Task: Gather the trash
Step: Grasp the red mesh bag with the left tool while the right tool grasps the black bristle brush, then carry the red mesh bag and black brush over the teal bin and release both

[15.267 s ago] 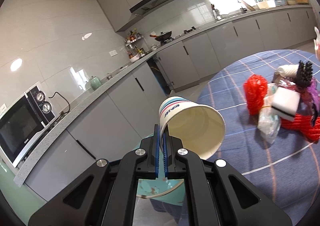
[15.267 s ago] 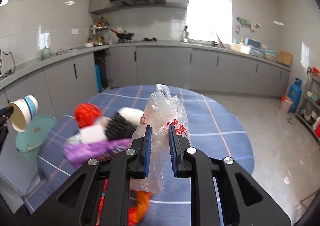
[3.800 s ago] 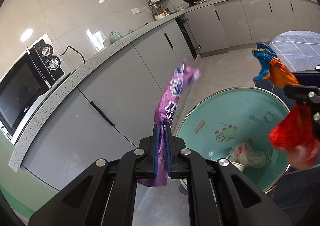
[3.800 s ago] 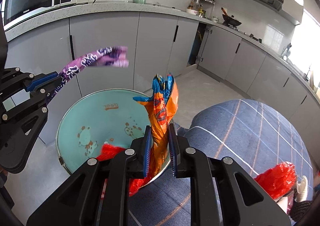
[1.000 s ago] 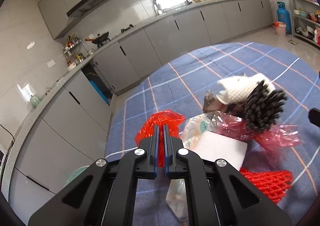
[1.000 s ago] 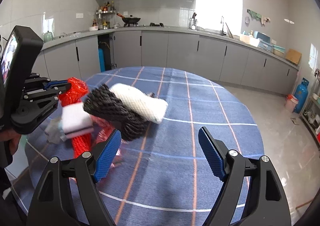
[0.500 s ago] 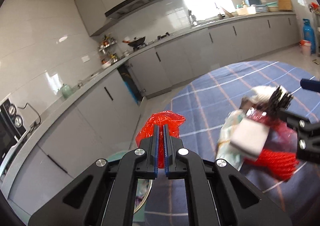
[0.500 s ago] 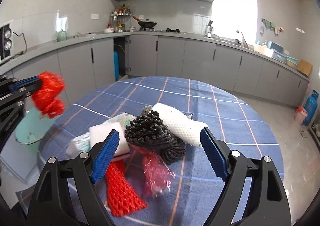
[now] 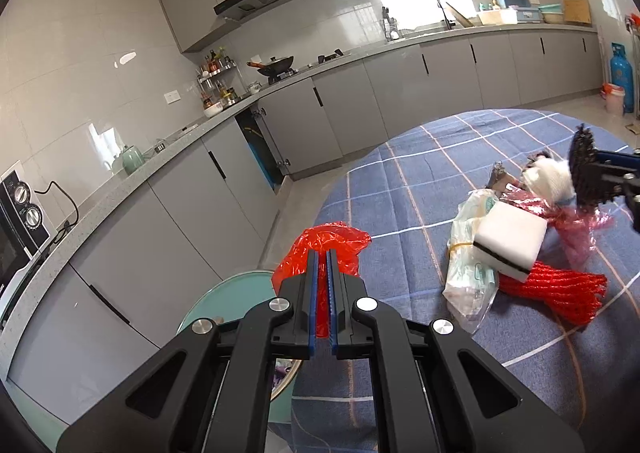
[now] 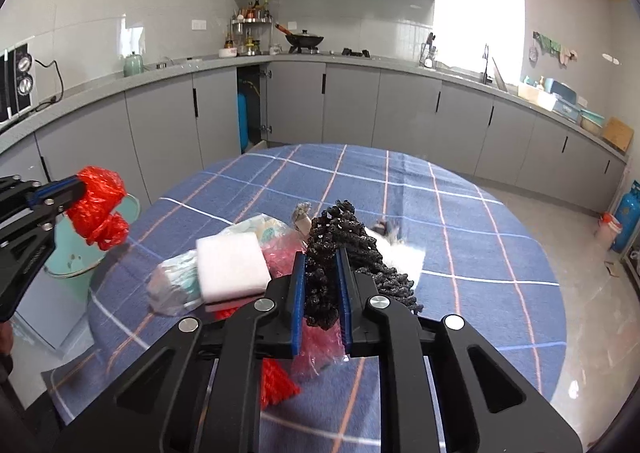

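Left tongs (image 9: 321, 259): clamped together on a crumpled red plastic bag (image 9: 320, 243), which bulges out past the fingertips. They hang beyond the rim of the surface (image 9: 420, 173), above a teal basin (image 9: 224, 293) on the floor.
Right tongs (image 10: 320, 257): closing, with a black foam net (image 10: 340, 237) between the blue pads (image 10: 298, 293), which already press on its sides. The net sticks up past the fingertips and droops to the right.
Surface: round, under a blue checked cloth (image 10: 460, 213).
Trash heap: lies on the surface, near its edge on the basin's side.
White sponge (image 10: 232, 263): rests on top of a clear plastic wrapper (image 10: 176, 281), touching it.
Red mesh net (image 9: 556, 289): lies stretched out just beside the sponge, partly under it.
Pink clear film (image 9: 576, 221): crumpled, between the sponge and the black net.
White foam net (image 9: 548, 181): just behind the black one; blurred in the right wrist view.
Basin contents: whether anything lies in it I cannot tell, as the left tongs cover most of it.
Background: grey kitchen cabinets (image 10: 360, 105) and a wok (image 10: 304, 39) on the stove.
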